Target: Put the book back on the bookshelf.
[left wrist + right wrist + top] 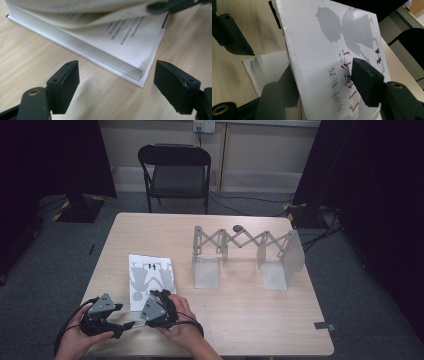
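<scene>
At the table's near edge, the book [151, 281] cover is pinched by the right gripper [322, 82]; the left gripper [116, 83] is held apart. The cover could be creased if lifted too steeply.

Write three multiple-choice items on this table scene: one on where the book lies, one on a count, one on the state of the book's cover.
1. The white paperback book lies where on the pale wooden table?
A. far right corner
B. near left part
C. under the rack

2. How many folding chairs stand beyond the table?
A. one
B. two
C. three

3. The book's cover is:
A. flat shut
B. torn off
C. lifted between the right gripper's jaws

Key: 1 B, it lies just ahead of both grippers; 2 A, a single black folding chair; 3 C, one jaw sits under the cover and one over it, pages showing beneath.
</scene>
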{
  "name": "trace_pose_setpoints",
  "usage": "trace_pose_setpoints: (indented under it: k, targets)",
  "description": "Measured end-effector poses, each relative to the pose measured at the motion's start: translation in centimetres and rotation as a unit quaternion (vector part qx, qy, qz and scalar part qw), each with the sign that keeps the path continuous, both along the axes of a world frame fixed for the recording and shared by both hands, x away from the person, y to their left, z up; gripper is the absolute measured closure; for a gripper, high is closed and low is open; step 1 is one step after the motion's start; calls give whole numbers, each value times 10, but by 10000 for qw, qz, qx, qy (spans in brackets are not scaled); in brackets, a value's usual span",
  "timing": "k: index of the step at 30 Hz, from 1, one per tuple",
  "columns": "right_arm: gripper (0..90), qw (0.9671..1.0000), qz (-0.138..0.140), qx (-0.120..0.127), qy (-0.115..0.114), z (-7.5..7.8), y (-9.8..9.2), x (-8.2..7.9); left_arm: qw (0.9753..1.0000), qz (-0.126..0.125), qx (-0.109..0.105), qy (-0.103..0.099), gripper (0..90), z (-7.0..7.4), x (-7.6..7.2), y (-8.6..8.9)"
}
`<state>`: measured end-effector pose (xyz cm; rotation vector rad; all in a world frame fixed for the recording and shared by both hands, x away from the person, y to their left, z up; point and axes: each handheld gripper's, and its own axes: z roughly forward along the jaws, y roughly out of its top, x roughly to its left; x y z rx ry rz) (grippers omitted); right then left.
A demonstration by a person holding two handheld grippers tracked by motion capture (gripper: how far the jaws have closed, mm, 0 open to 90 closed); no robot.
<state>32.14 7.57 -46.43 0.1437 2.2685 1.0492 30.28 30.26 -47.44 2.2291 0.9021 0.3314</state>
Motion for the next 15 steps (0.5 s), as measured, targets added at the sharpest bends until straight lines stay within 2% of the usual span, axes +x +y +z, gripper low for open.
trace_pose_setpoints:
  k: [1, 2, 5, 6, 9, 12, 15]
  targets:
    - [447, 10000, -18, 21, 10, 1, -1, 0, 10000, 20, 27, -18, 201, -1, 0, 0]
    - [453, 10000, -34, 44, 19, 2, -2, 0, 10000, 37, -33, 66, 200, -2, 0, 0]
    - [465, 10000, -46, 52, 1, 5, -3, 0, 9999, 3, 84, 120, 194, -5, 2, 1]
    - [466, 10000, -42, 40, -4, 5, -3, 0, 9999, 50, 49, 157, 199, -7, 1, 0]
    - [468, 10000, -55, 34, 9, 5, -2, 0, 9998, -13, 122, 178, 199, -9, 3, 2]
    - [473, 10000, -70, 62, 27, 6, -3, 0, 9998, 13, 60, 178, 199, -9, 3, 3]
    - [479, 9999, -86, 90, 70, 8, -4, 1, 9997, -50, 192, 156, 198, -9, 4, 4]
